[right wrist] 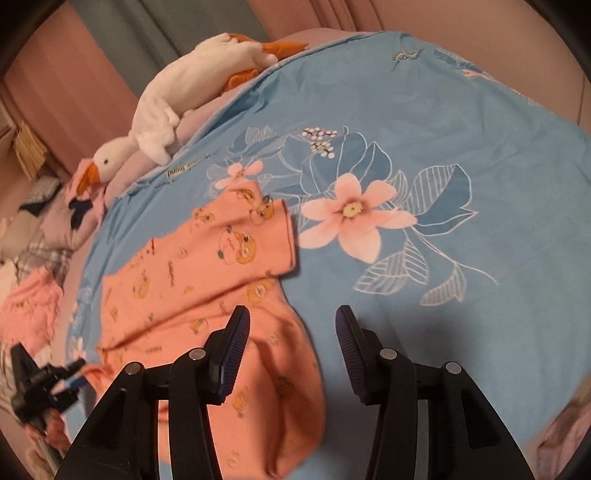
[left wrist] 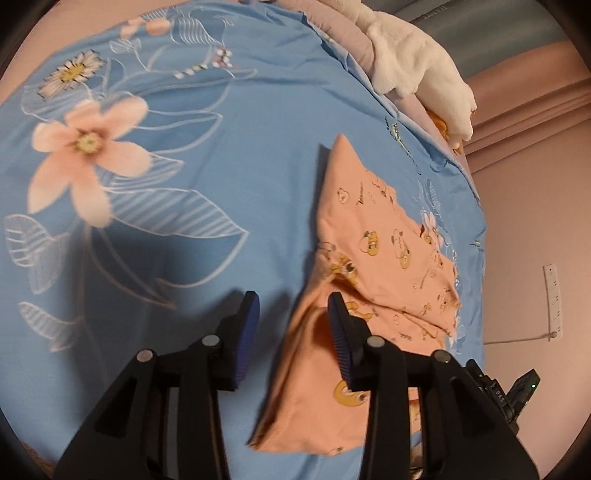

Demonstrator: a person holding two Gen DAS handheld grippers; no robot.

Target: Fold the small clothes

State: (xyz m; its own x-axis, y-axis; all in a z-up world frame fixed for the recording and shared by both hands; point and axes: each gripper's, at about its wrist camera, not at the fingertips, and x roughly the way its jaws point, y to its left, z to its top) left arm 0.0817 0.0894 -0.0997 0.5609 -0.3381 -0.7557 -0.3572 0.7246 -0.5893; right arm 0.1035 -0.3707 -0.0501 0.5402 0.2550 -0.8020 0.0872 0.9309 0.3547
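One peach garment (right wrist: 207, 280) on one blue bedspread (right wrist: 461, 258). One plush goose (right wrist: 166, 107) at the far edge. Two grippers, left (left wrist: 293, 314) and right (right wrist: 291, 328), jaws apart, holding nothing.

Blue floral duvet cover (right wrist: 443, 122) spread across the bed, over a mauve sheet (left wrist: 351, 40). White plush goose (right wrist: 166, 110) along the far edge. Pink wall (left wrist: 535, 221) with a white power strip (left wrist: 553, 301); pink and grey-green curtains (right wrist: 122, 22) behind.

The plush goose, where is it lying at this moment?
The plush goose lies at the far edge of the blue floral bedcover, upper left in the right wrist view, beyond the orange garment.
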